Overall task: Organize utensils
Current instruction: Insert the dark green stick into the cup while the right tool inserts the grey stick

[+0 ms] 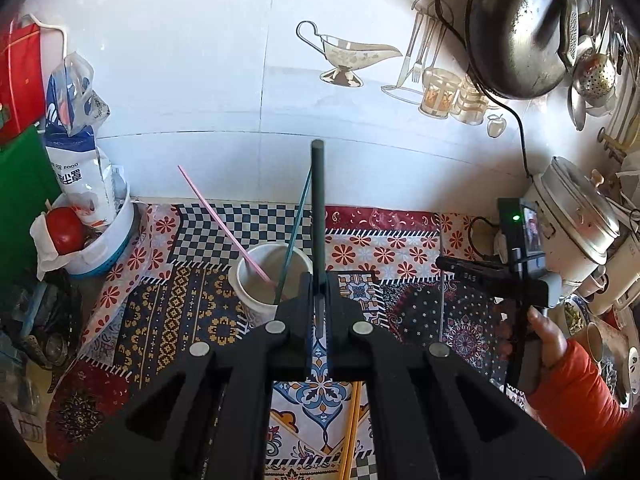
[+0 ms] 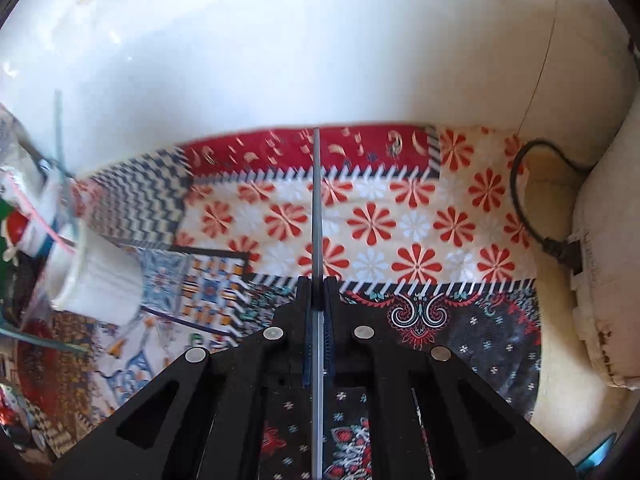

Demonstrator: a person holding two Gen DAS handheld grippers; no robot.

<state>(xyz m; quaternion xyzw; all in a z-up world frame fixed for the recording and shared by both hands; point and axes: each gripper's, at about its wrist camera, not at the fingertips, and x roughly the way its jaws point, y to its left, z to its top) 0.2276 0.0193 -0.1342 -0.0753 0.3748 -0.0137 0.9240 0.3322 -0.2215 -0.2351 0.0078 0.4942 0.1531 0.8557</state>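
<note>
**Black grippers, orange-red sleeve**

Both hand-held tools are matte black. The left gripper (image 1: 319, 300) has two broad angular arms with triangular cut-outs, each carrying two round silver pins, and blue padding lines the inner faces of its jaws. The right gripper (image 2: 318, 296) has the same build. The person's right hand (image 1: 548, 336) emerges from an orange-red sleeve (image 1: 580, 396).

One cup (image 1: 275, 276), five chopsticks (image 1: 318, 208), two tools (image 1: 319, 292).
</note>
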